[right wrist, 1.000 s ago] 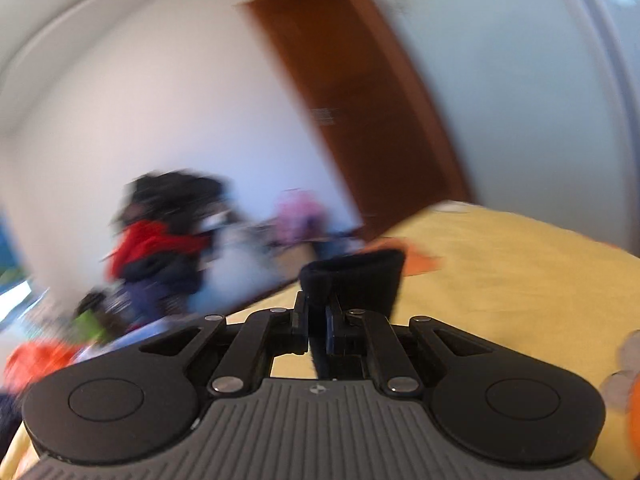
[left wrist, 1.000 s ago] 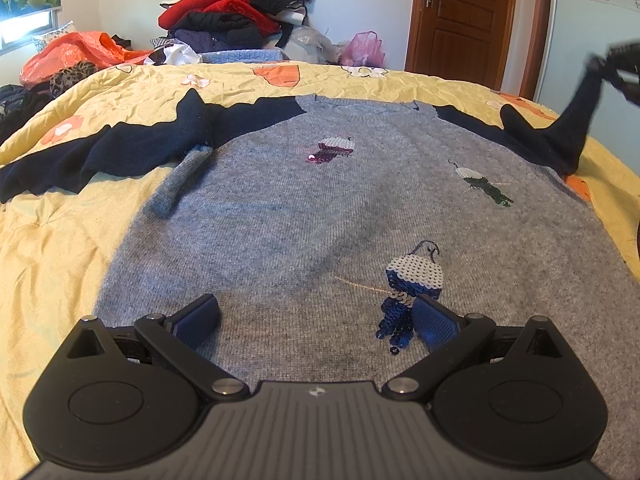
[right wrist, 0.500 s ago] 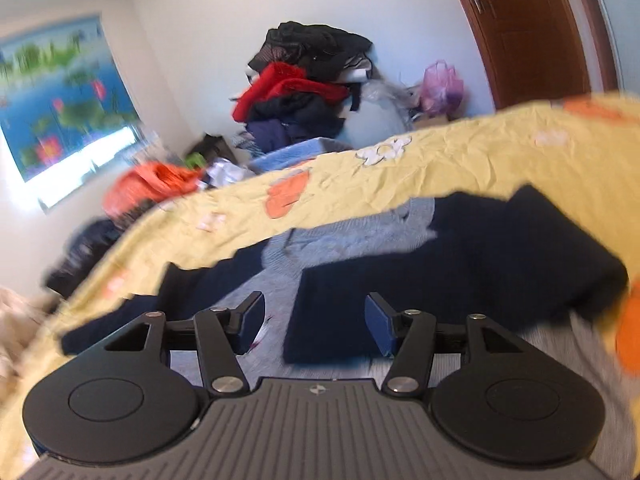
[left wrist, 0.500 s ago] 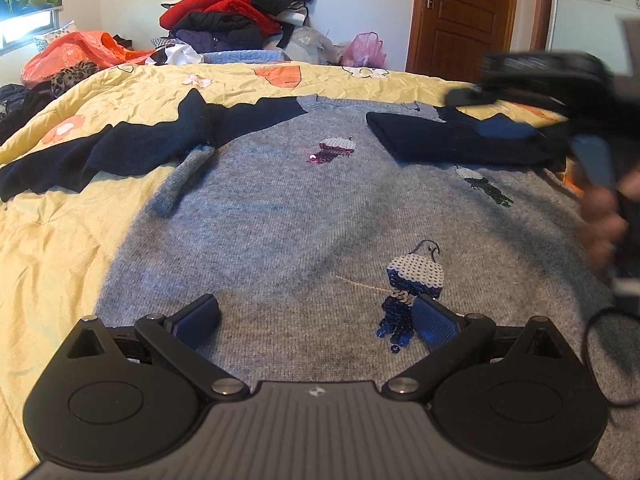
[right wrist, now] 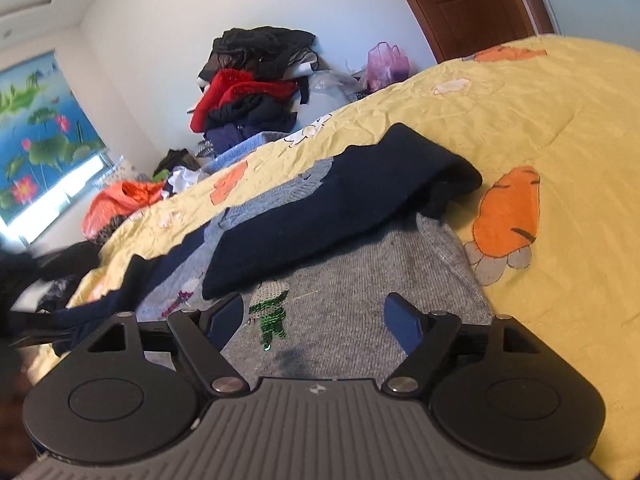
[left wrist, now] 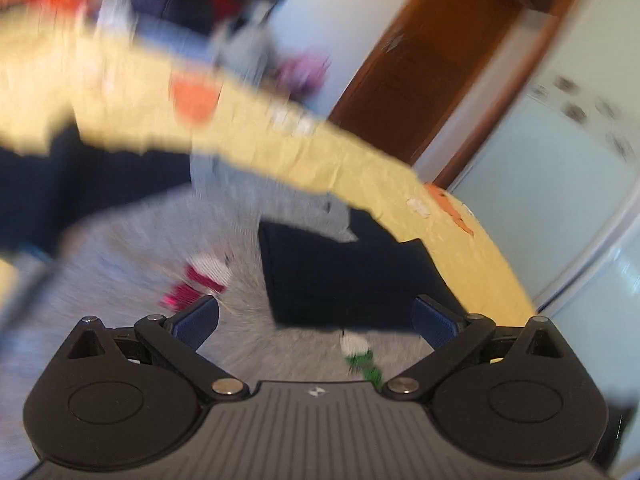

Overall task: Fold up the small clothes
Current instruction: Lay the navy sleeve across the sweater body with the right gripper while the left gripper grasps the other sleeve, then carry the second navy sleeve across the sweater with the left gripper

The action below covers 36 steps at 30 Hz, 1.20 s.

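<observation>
Both wrist cameras are looking forward over their claws, tilted down, close above the bed [right wrist: 560,92]. Both are sharing the navy sleeve [left wrist: 340,276] [right wrist: 340,208], mid-frame, on the grey sweater [left wrist: 120,280] [right wrist: 360,280].

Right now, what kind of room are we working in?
Most likely a bedroom: the grey sweater lies on a bed with a yellow carrot-print quilt, a heap of clothes is piled by the wall, and a wooden door stands beyond.

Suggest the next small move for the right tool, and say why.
Probably draw the right tool back, jaws opening and empty: the navy sleeve already lies folded across the grey sweater, while the other sleeve is still spread out.
</observation>
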Motion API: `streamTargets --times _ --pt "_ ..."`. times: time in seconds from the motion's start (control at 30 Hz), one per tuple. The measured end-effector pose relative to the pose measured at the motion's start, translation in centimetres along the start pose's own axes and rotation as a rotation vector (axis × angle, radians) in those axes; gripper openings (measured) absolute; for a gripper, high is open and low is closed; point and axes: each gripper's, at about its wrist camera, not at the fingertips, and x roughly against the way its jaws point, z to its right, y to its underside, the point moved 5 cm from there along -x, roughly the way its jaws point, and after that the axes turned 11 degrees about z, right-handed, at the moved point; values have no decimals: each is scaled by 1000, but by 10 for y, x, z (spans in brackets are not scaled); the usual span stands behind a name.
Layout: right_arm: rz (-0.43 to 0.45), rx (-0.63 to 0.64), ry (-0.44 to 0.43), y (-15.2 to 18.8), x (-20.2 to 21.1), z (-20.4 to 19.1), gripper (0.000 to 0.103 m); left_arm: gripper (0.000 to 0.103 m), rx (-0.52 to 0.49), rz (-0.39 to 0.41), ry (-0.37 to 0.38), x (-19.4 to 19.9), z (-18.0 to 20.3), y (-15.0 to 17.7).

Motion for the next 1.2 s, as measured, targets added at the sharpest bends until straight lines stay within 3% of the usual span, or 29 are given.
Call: streamTargets --times 0.1,0.3,0.37,0.43,0.6,0.7,0.9,1.07,1.2 --pt "1 -31 -29 -1 1 2 84 103 139 -66 28 -41 -11 -3" --pt "3 -61 -56 -3 2 1 88 102 120 -91 5 -74 -5 2" --pt "5 -76 -66 -4 2 2 90 84 90 -92 9 -76 -1 3" --pt "6 -88 -73 -4 2 3 90 45 63 -116 -19 -81 0 4" --pt "8 -95 -78 -4 3 2 91 12 -33 -129 -92 -86 1 1" --pt "8 -94 -78 -4 3 2 91 9 -111 -104 -100 -80 10 -8" --pt "6 -88 -76 -4 3 2 92 5 -262 42 -88 -43 24 -46" --pt "6 -86 -75 -4 3 1 92 5 -227 83 -153 -23 -10 -70" --pt "6 -84 -76 -3 3 2 92 6 -72 -25 -57 -29 -32 -55"
